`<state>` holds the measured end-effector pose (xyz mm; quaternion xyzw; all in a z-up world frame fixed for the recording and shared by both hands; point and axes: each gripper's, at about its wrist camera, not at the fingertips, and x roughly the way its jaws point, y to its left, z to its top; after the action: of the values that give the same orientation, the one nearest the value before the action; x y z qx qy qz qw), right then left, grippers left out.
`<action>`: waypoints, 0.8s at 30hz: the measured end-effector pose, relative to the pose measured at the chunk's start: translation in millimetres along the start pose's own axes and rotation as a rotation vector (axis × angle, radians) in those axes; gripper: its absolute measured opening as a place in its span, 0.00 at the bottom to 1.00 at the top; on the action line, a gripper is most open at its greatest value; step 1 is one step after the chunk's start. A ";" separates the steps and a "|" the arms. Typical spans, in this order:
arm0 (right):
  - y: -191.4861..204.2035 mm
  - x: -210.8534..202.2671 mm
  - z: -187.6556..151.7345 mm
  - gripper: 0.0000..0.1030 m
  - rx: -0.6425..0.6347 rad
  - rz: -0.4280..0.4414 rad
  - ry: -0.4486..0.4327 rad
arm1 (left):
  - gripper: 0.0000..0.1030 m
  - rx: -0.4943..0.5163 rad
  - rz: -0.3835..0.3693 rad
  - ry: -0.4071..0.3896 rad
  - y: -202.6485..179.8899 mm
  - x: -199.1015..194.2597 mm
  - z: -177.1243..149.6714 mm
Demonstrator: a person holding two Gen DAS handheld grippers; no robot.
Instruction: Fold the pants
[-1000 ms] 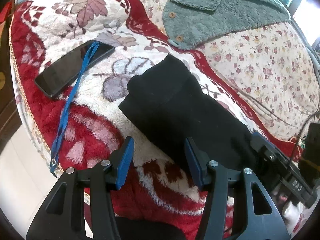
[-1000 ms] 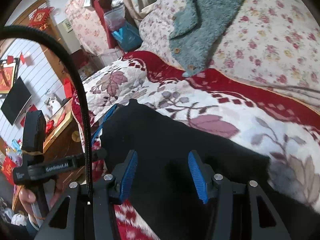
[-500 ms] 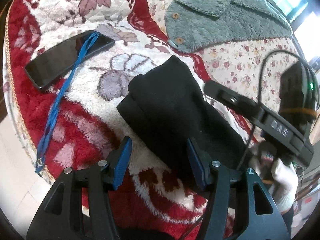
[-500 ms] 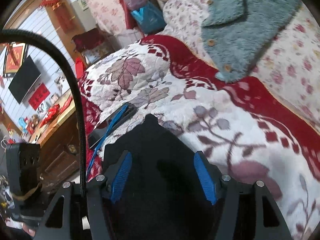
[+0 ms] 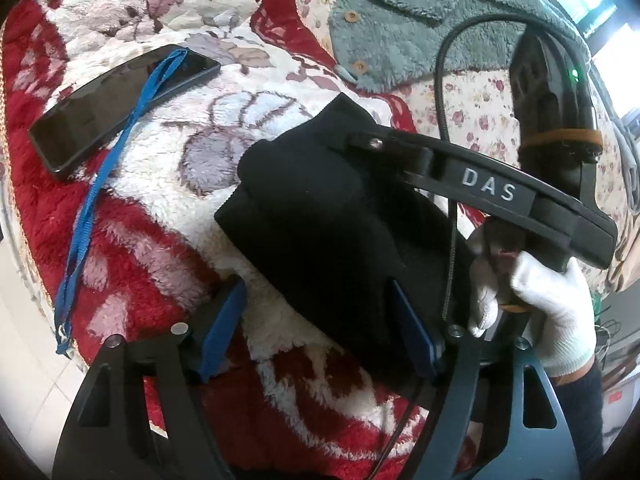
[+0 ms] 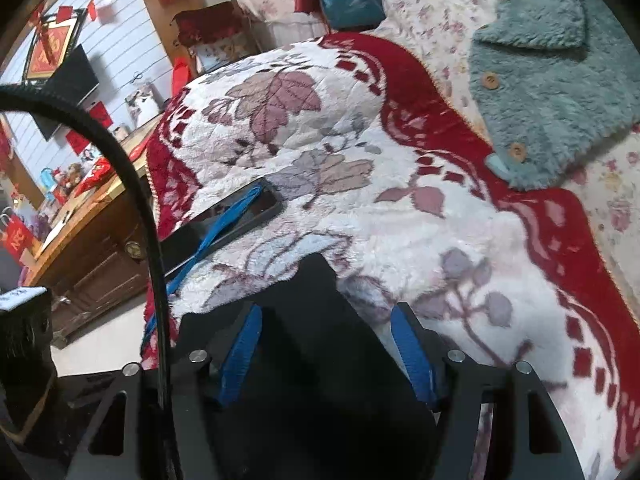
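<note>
Right gripper (image 6: 326,350) advanced over pants (image 5: 328,232) (folded), jaws astride

Pants (image 5: 328,216): black cloth, matt, fine knit, no sheen. Blanket (image 5: 160,224): thick plush fleece, shaggy pile, red/white. Phone (image 5: 120,104): glossy black glass, w/ woven blue strap (image 5: 100,184), matt. Cardigan (image 6: 560,92): teal fuzzy fleece, wood-look buttons. Left tongs (image 5: 318,328) & right tongs (image 6: 328,348): matt black plastic frame, blue rubbery pads, bright metal screw heads. Glove (image 5: 548,312): white knit cloth. Cabinet (image 6: 92,256): brown wood, semi-gloss.
</note>
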<state>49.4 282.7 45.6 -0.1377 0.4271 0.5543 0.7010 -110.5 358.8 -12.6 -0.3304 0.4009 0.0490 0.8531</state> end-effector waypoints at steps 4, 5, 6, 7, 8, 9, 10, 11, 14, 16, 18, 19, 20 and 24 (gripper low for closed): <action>7.1 7.2 2.2 0.48 -0.051 -0.013 0.021 | 0.72 -0.021 -0.028 -0.009 5.1 0.4 1.6; 8.6 6.5 2.4 0.43 -0.063 -0.017 0.019 | 0.72 -0.025 -0.033 -0.011 5.6 -0.1 2.2; 9.6 5.6 2.4 0.39 -0.070 -0.019 0.019 | 0.66 -0.035 -0.037 -0.022 7.6 -0.9 3.0; 10.2 4.4 1.8 0.36 -0.075 -0.022 0.017 | 0.55 -0.040 -0.038 -0.029 8.6 -1.7 3.9; 10.8 2.8 1.4 0.30 -0.081 -0.025 0.013 | 0.51 -0.044 -0.046 -0.031 10.0 -1.2 5.2; 11.6 0.2 0.6 0.21 -0.086 -0.032 0.002 | 0.40 -0.044 -0.058 -0.027 10.5 0.7 6.9; 12.7 -3.5 -0.8 0.19 -0.088 -0.042 -0.018 | 0.30 -0.045 -0.075 -0.022 10.6 2.3 7.6; 13.3 -5.3 -1.4 0.18 -0.087 -0.045 -0.028 | 0.30 -0.046 -0.072 -0.027 10.1 2.2 7.7; 16.2 -14.9 -5.2 0.15 -0.074 -0.044 -0.068 | 0.23 -0.029 -0.061 -0.051 5.0 -2.0 6.7; 17.1 -20.6 -6.1 0.14 -0.063 -0.036 -0.081 | 0.21 -0.019 -0.057 -0.066 2.4 -5.5 5.3; 18.3 -29.1 -6.6 0.14 -0.050 -0.027 -0.102 | 0.21 -0.007 -0.052 -0.081 -1.0 -11.2 4.2; 19.5 -34.2 -7.0 0.14 -0.045 -0.025 -0.115 | 0.21 0.000 -0.049 -0.087 -2.8 -13.8 3.1; 21.4 -39.0 -7.5 0.14 -0.043 -0.025 -0.128 | 0.20 0.009 -0.046 -0.096 -5.4 -17.4 2.5; 26.0 -59.3 -13.4 0.14 -0.010 -0.018 -0.196 | 0.20 0.046 -0.038 -0.136 -18.0 -31.6 0.9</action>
<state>18.9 243.7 89.5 -0.0902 0.3524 0.5609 0.7437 -125.0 351.1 19.9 -0.3142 0.3368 0.0462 0.8864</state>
